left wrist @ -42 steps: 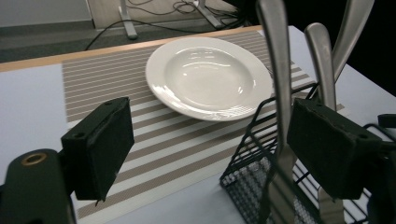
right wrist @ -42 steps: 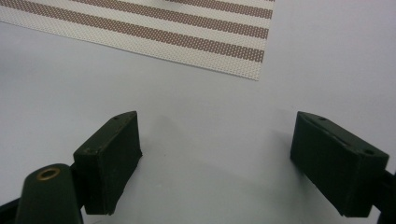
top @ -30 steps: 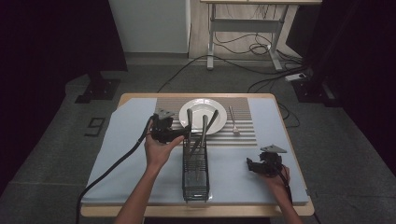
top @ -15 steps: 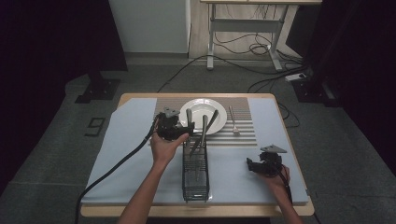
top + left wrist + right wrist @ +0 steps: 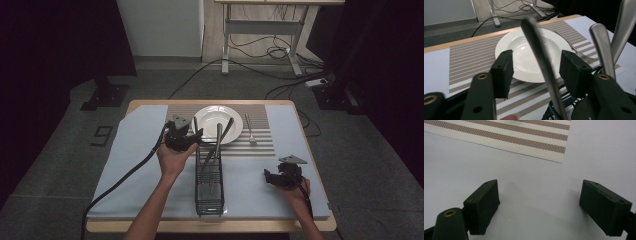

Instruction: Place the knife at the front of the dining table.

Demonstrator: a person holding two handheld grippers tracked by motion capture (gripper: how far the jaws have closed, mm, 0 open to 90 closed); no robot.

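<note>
Left tongs [image 5: 535, 72] at frame centre, released, jaws straddling 1 utensil handle [image 5: 541, 65] standing in wire rack [image 5: 209, 182]; white plate [image 5: 218, 124] beyond. Right tongs [image 5: 540, 206] lower right, released, over counter [image 5: 529, 170].

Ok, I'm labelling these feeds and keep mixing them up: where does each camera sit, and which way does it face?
High view: above the person's side, facing forward and down on the table; both forearms, left gripper, right gripper.
Left gripper view: rides that gripper, open jaws around a handle, facing the plate.
Right gripper view: rides that gripper, open, facing down at the blue cloth.
Shared: plate, striped mat.
</note>
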